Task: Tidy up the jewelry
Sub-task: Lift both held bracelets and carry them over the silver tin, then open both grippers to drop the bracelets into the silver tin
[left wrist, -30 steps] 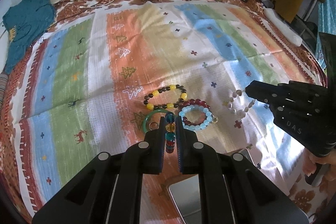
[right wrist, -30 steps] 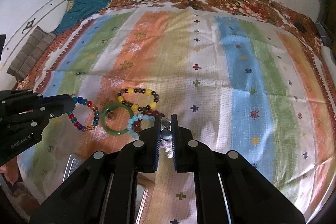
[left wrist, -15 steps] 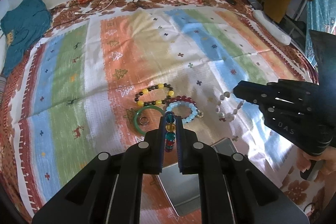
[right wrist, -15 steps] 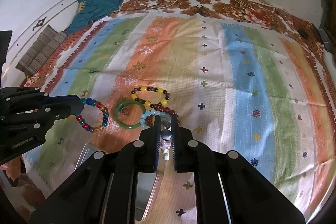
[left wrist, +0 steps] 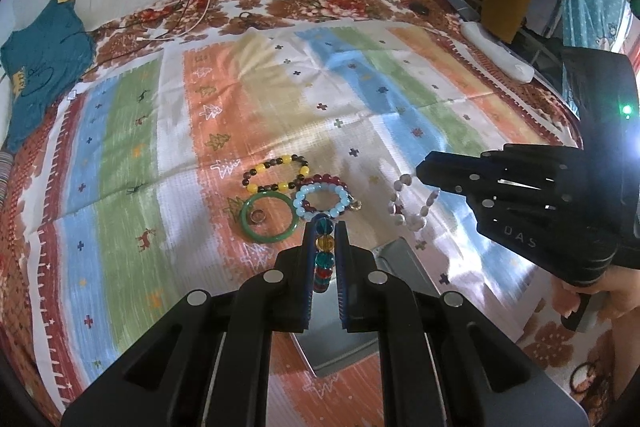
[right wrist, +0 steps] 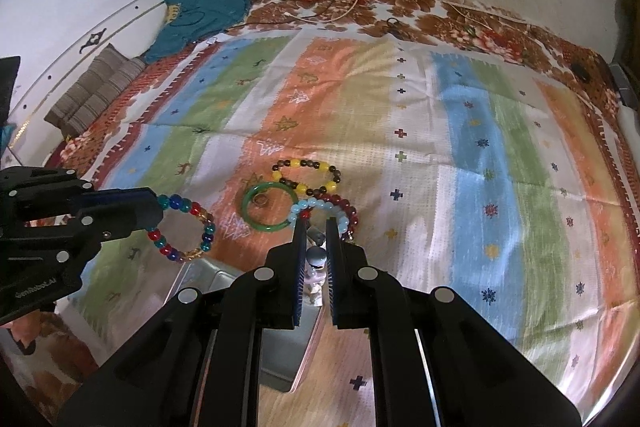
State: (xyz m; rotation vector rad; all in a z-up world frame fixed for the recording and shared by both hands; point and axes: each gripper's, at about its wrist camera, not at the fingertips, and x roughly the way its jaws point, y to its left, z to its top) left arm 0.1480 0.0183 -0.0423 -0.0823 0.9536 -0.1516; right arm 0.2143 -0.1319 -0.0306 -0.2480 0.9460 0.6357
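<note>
My left gripper (left wrist: pixel 325 229) is shut on a multicolour bead bracelet (left wrist: pixel 324 255), which hangs as a loop (right wrist: pixel 182 229) from its tips in the right wrist view. My right gripper (right wrist: pixel 315 225) is shut on a pale bead bracelet (right wrist: pixel 316 261); in the left wrist view that bracelet dangles (left wrist: pixel 408 209) from its fingers. Both are held above an open silver tin (left wrist: pixel 404 263). On the striped cloth beyond lie a green bangle (left wrist: pixel 270 219) with a small ring (left wrist: pixel 257 216) inside it, a yellow-and-black bracelet (left wrist: pixel 276 173), a light-blue bracelet (left wrist: pixel 320 201) and a dark-red bracelet (left wrist: pixel 330 182).
The striped cloth (left wrist: pixel 360 87) covers a floral bedspread (right wrist: pixel 500 27) against a white wall. A teal garment (left wrist: pixel 36 67) lies at the far left, cables (left wrist: pixel 200 19) at the back, a white power strip (left wrist: pixel 496 55) at the far right. A hand (left wrist: pixel 592 303) holds the right gripper.
Both grippers have drawn back and risen from the jewelry pile, each carrying its bracelet. The silver tin has come into view beneath them.
</note>
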